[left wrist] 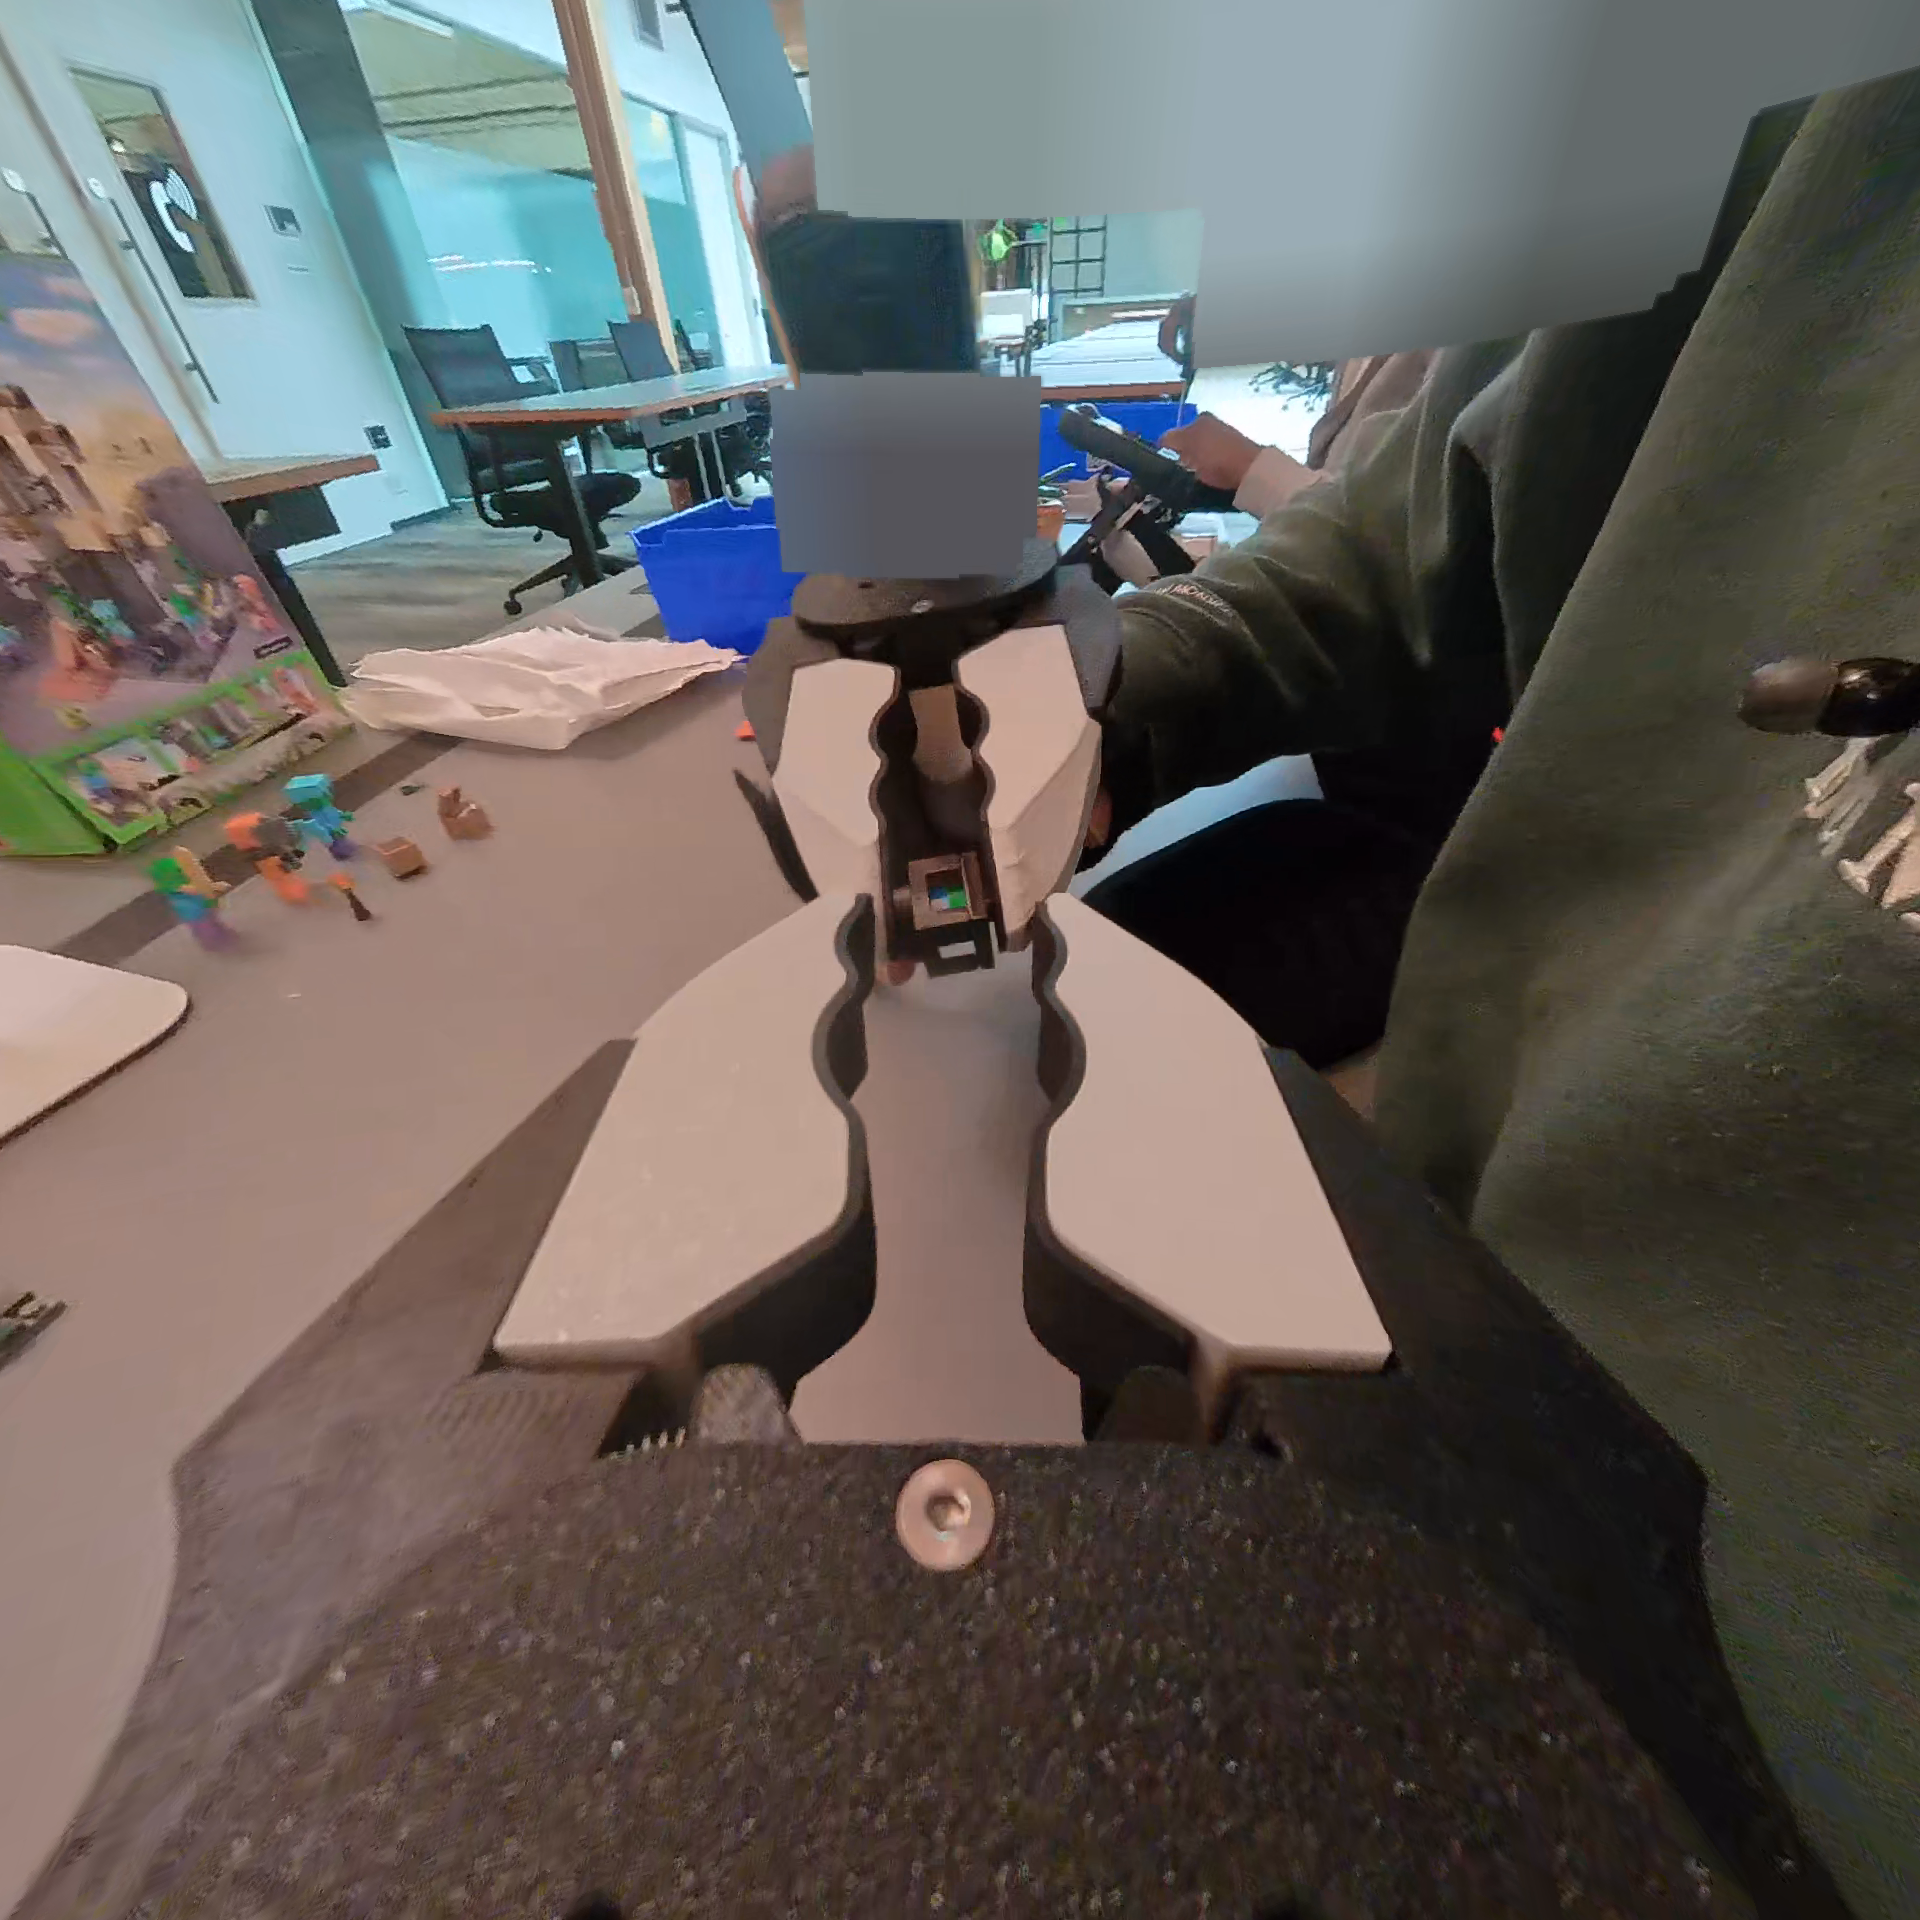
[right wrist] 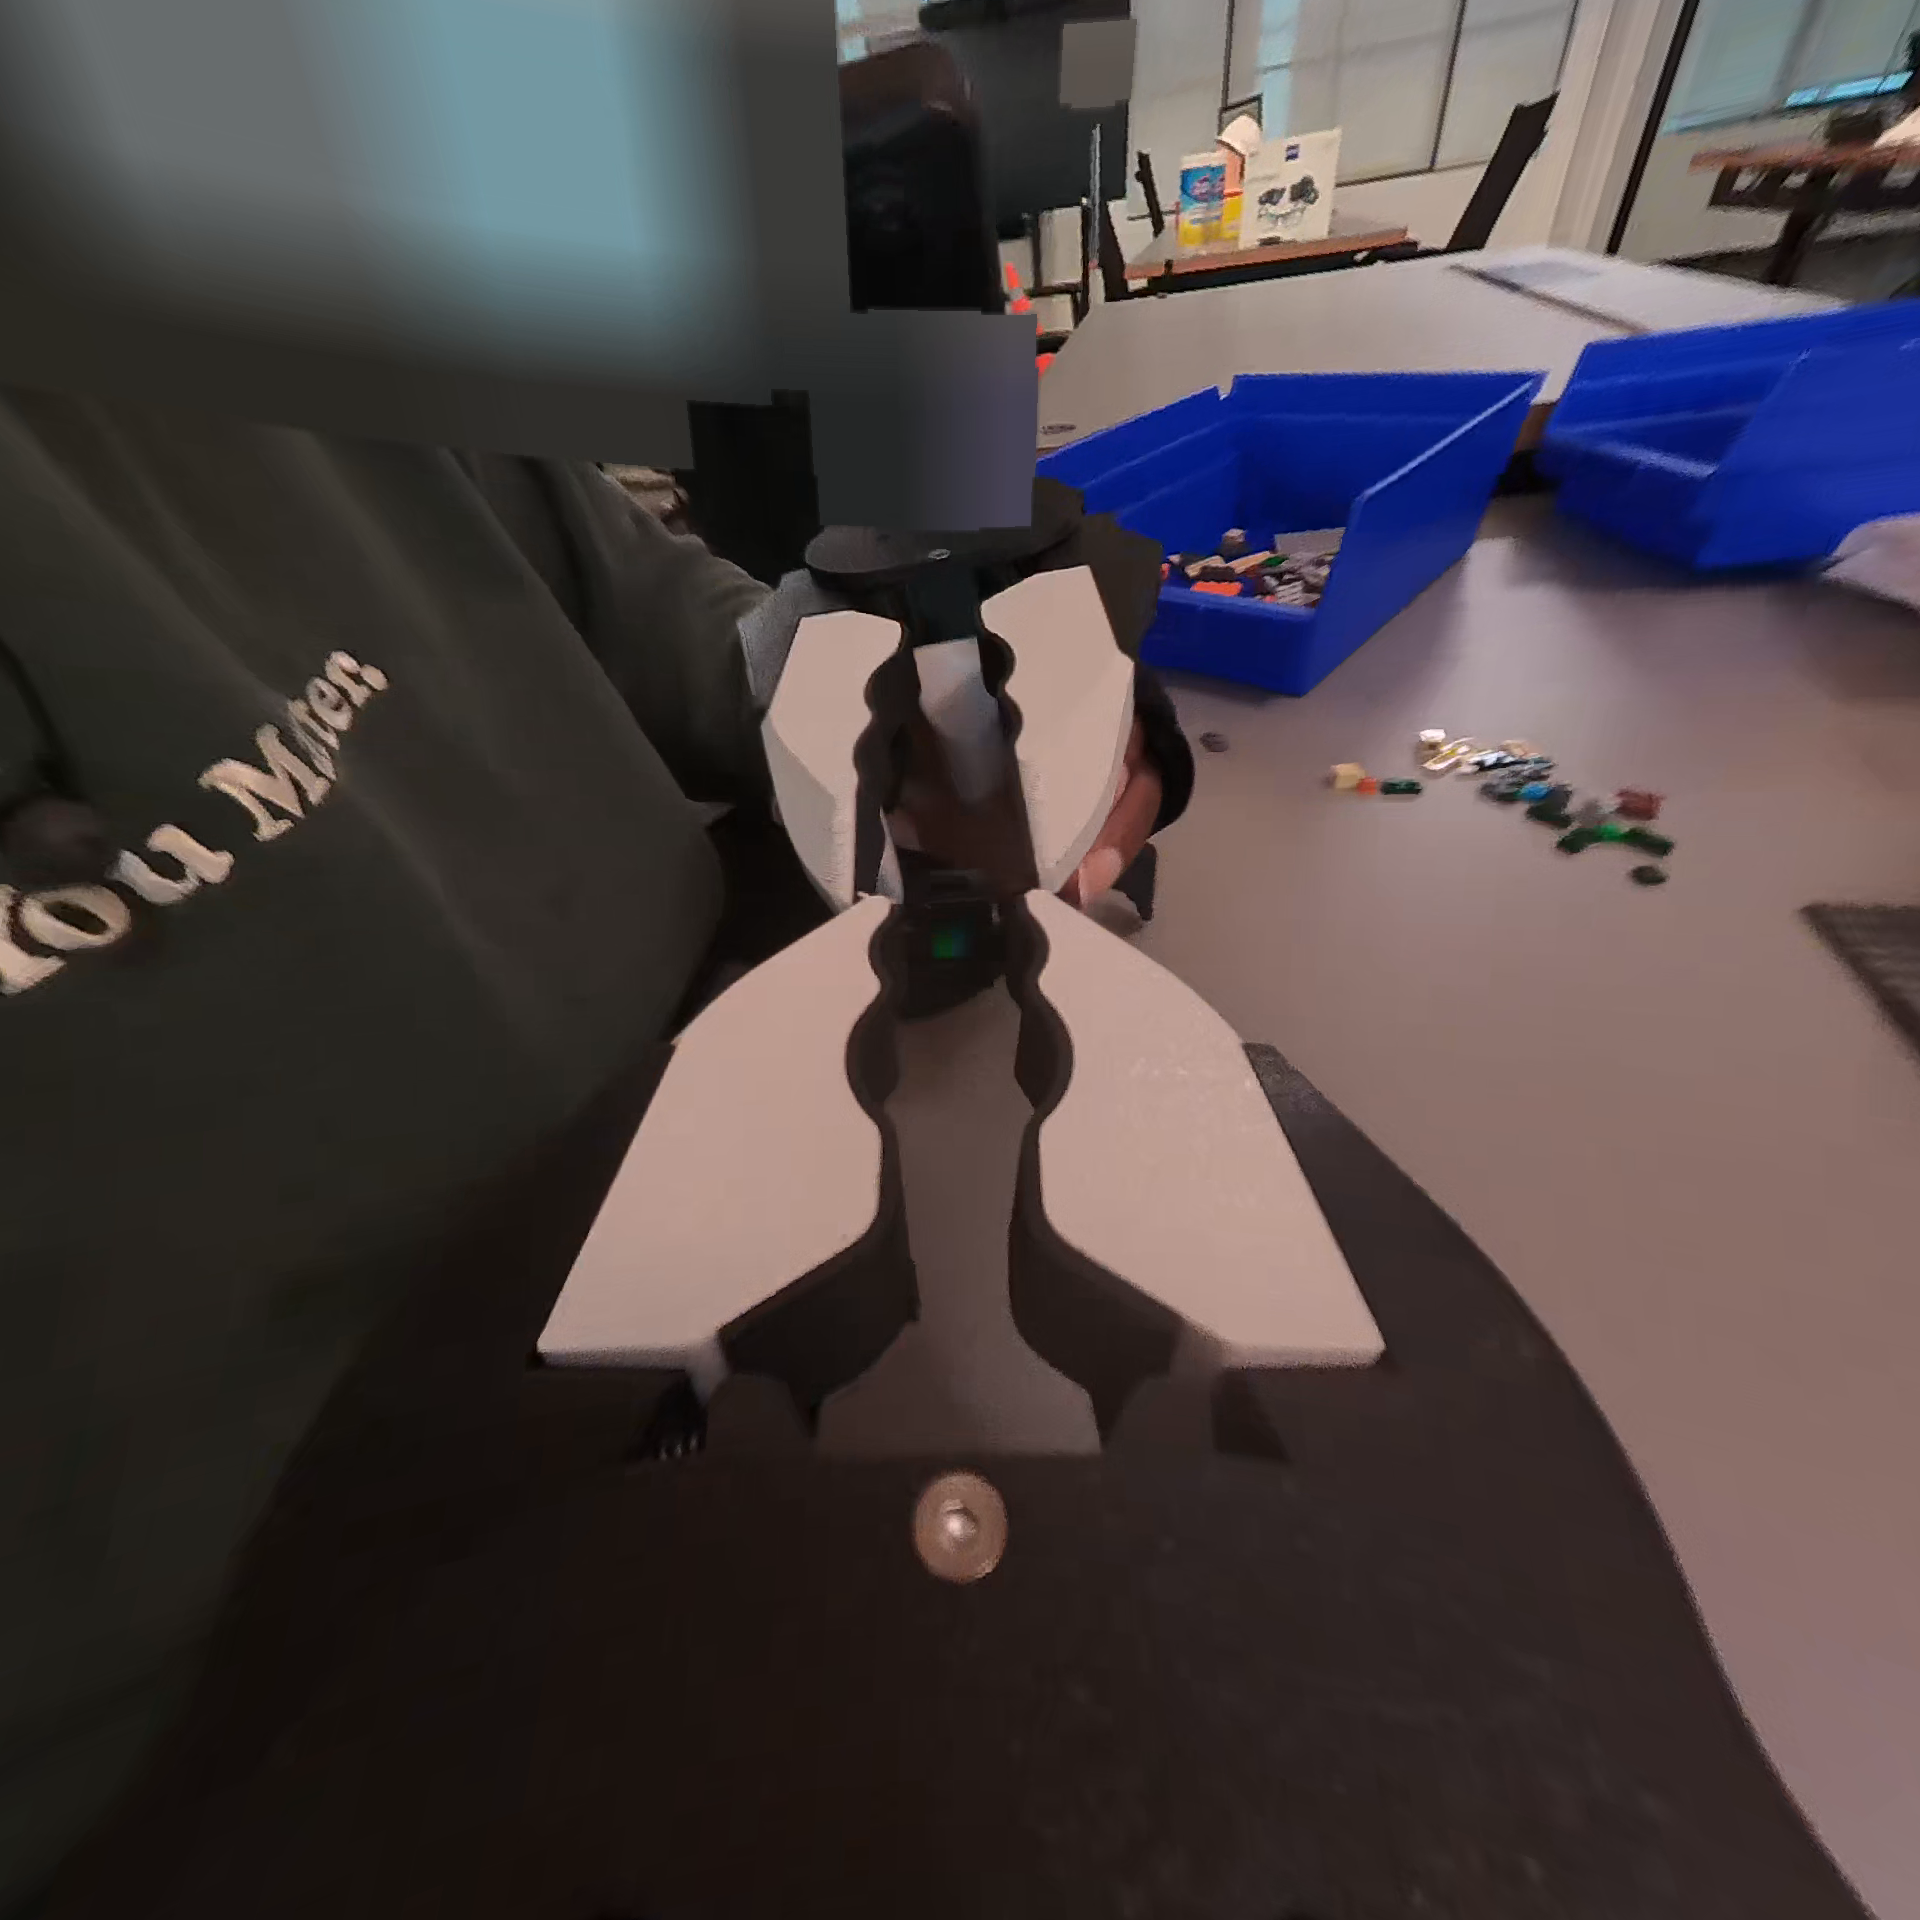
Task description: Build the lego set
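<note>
My two grippers face each other tip to tip above the grey table [left wrist: 582, 935]. My right gripper [right wrist: 951, 925] is shut on a small black lego assembly [right wrist: 948, 948] with a green and blue tile inside. It also shows in the left wrist view [left wrist: 943, 902], held at the tips of the right gripper [left wrist: 948, 940]. My left gripper [left wrist: 951, 920] is open, its fingertips standing wide on either side of the assembly without touching it. In the right wrist view the left gripper [right wrist: 956, 888] points toward me from above.
A lego box [left wrist: 125, 644], several small figures [left wrist: 260, 842] and white paper bags [left wrist: 540, 675] lie at the left. Two blue bins [right wrist: 1299, 520] [right wrist: 1745, 447] and loose bricks [right wrist: 1507, 790] are at the right. A person's dark green sweatshirt [left wrist: 1662, 935] is close by. My two grippers' fingertips are within a few centimetres of each other.
</note>
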A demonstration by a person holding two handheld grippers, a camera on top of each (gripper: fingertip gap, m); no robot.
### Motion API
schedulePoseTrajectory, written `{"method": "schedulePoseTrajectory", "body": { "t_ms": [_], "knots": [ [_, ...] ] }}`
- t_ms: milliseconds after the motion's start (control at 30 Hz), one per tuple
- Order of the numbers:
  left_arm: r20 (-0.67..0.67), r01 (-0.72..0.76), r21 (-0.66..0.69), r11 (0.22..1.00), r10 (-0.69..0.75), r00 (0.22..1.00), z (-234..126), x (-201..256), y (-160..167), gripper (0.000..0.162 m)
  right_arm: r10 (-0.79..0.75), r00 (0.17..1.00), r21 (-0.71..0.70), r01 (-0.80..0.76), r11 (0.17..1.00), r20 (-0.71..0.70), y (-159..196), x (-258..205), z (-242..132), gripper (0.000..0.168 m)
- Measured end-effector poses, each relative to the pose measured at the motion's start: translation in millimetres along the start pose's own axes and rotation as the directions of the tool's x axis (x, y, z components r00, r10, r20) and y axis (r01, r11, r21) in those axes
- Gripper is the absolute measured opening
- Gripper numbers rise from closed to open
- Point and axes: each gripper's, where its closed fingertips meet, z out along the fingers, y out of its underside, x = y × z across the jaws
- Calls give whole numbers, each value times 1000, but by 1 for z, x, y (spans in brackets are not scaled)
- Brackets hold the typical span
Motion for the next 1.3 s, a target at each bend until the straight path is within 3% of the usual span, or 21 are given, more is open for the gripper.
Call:
{"method": "schedulePoseTrajectory", "body": {
  "t_ms": [200, 867, 1300],
  "knots": [
    [-21, -1, -6, 1000, 1, 1000, -2, 4, -1, 20, -179, 983, -75, 176, 982, -40, 3, -7, 1, 18],
    [4, -190, 21, 982, 190, 982, -3, 19, -7, 15, -392, 919, -185, 376, 908, -53, -1, -21, 2, 18],
    [-22, -210, 53, 976, 211, 977, -4, 27, -11, 15, -349, 937, -173, 343, 923, -6, -2, -29, 1, 18]
  ]
}}
